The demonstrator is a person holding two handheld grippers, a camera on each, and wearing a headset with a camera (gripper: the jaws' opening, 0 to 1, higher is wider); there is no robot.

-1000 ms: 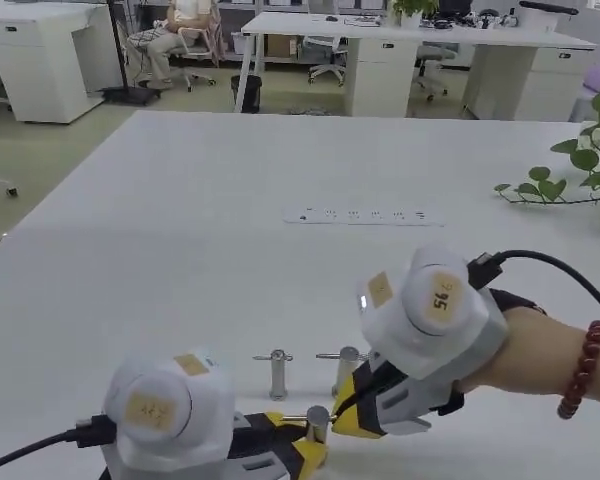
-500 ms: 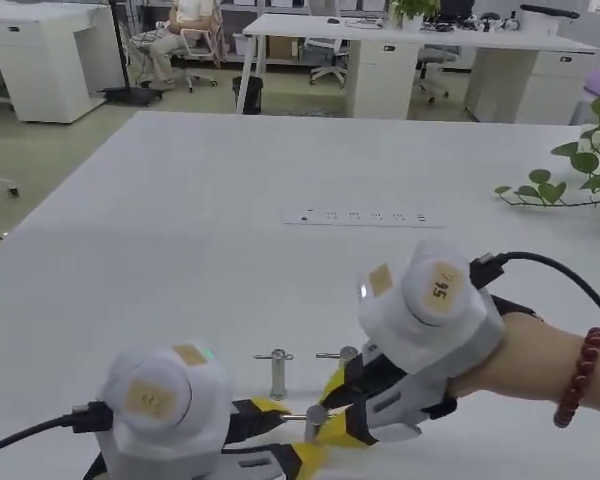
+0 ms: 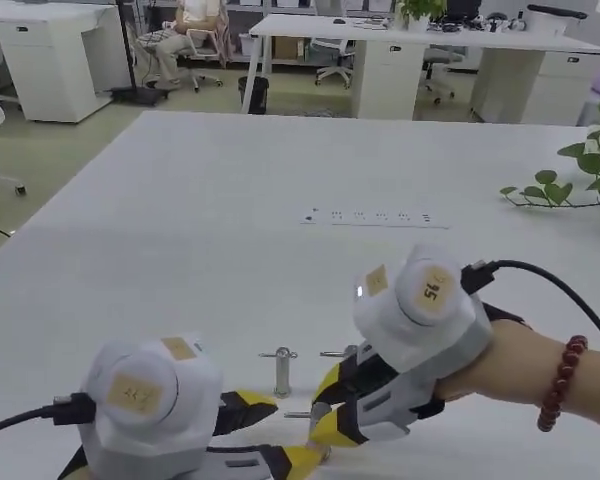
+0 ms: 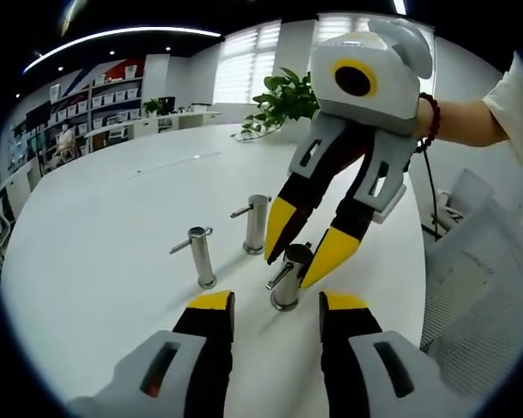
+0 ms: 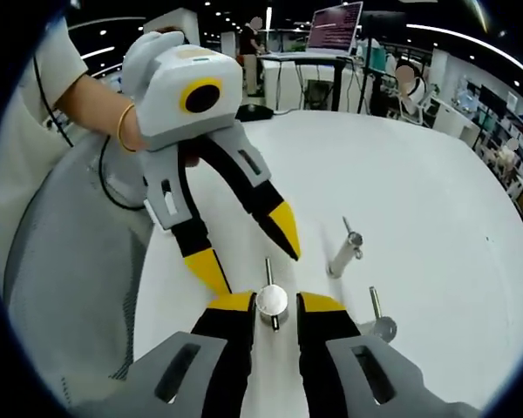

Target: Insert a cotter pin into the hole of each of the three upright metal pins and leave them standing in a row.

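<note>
Three upright metal pins stand near the table's front edge, and each has a cotter pin through its top. The nearest pin (image 3: pixel 318 414) (image 4: pixel 287 283) (image 5: pixel 271 300) sits between the fingers of my right gripper (image 5: pixel 276 303) (image 3: pixel 325 407), which is shut on its top. My left gripper (image 4: pixel 277 305) (image 3: pixel 272 432) is open, just short of that pin, with nothing in it. The second pin (image 3: pixel 281 371) (image 4: pixel 200 258) (image 5: pixel 344 251) and the third pin (image 3: pixel 349 352) (image 4: pixel 256 223) (image 5: pixel 379 326) stand free behind it.
A white power strip (image 3: pixel 365 216) lies mid-table. A leafy plant (image 3: pixel 570 180) reaches in at the right edge. Cables trail from both grippers. Desks, chairs and a seated person (image 3: pixel 175 35) are far behind the white table (image 3: pixel 230 230).
My left gripper has opened and drawn back from the nearest pin, towards the lower left. The right gripper stays on that pin. The head camera has shifted slightly.
</note>
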